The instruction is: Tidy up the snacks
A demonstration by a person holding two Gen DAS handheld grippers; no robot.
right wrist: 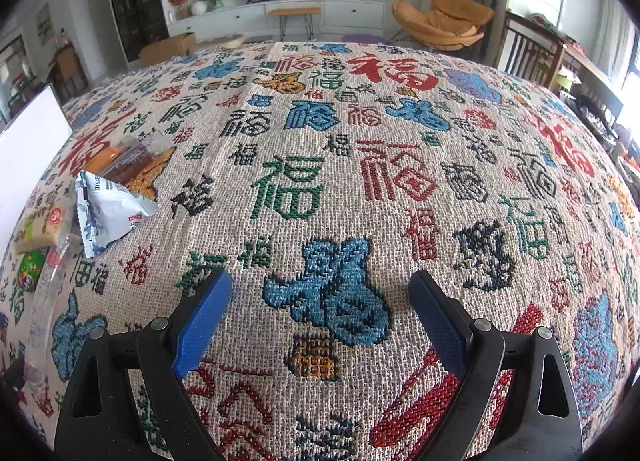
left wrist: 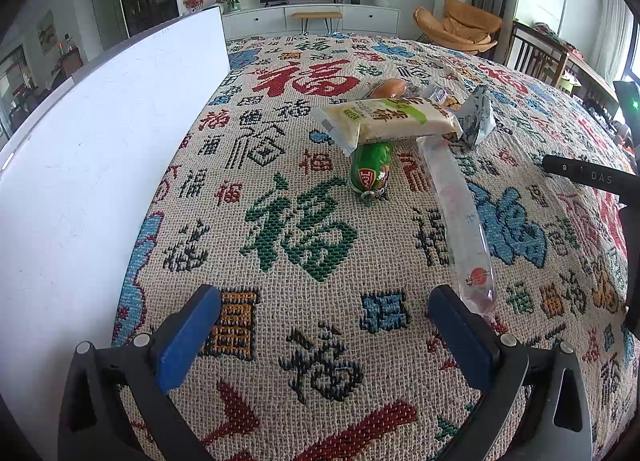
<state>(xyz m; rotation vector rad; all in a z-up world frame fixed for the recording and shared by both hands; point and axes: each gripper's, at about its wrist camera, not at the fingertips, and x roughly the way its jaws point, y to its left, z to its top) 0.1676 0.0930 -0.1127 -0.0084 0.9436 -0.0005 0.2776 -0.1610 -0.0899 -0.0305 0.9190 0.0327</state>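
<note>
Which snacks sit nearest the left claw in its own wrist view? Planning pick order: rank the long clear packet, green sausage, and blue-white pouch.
1. Long clear packet, right of the left claw, nearest.
2. Green sausage, centre, under the cream pack.
3. Blue-white pouch, far right.
</note>
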